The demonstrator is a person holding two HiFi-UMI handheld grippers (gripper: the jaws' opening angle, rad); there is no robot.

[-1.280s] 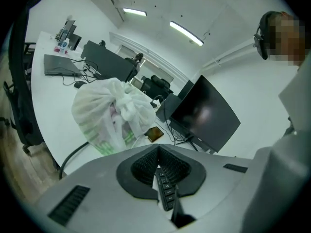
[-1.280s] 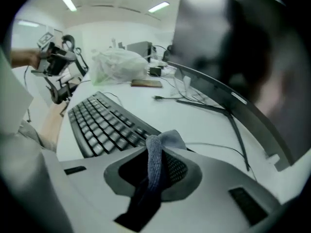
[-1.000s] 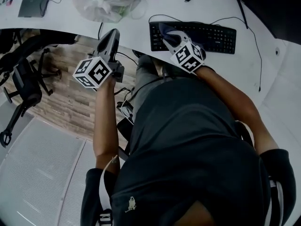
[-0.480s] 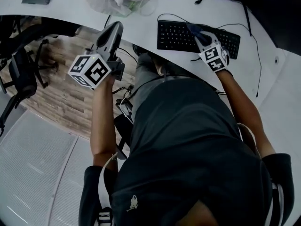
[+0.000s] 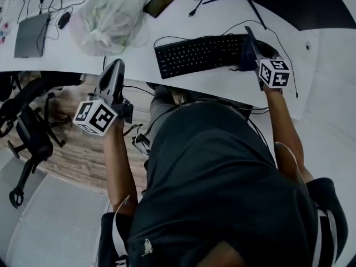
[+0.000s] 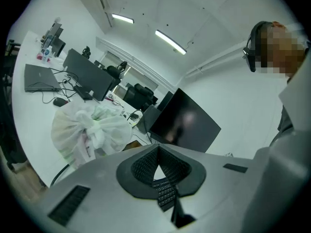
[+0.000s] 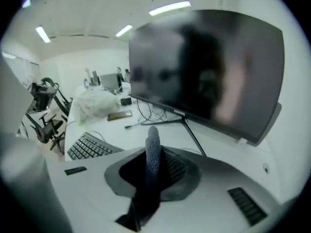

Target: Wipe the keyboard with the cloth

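The right gripper (image 5: 248, 44) sits at the right end of the black keyboard (image 5: 197, 54), its jaws clamped on the dark blue cloth (image 7: 152, 152). In the right gripper view a fold of that cloth stands up between the ribbed pads and the rest trails down toward the camera. The grip looks firm and tilted down to the desk (image 5: 222, 83), which suits dragging the cloth along the rows of keys. The left gripper (image 6: 157, 174) has its pads together with only a small gap above where they meet, and nothing is held in them. It hangs off the near left edge of the desk, over the wooden floor (image 5: 72, 149) and well apart from the keyboard, probably parked there to leave the wiping arm free. A knotted white plastic bag (image 5: 108, 21), a phone (image 5: 161, 0) and a grey laptop (image 5: 30, 35) lie farther back and to the left, clear of the wiping path. Much stays uncertain. From the head view the right gripper and cloth cover the keyboard's right end, so whether the cloth presses on the keys or hovers just above them cannot be told. The right gripper view shows only a left slice of the keyboard and none of the contact. The monitor (image 7: 209, 67) fills the far side there, dark and blurred. The person's torso hides the near desk edge below the keyboard, and the far right of the desk is cut off by the monitor's top.
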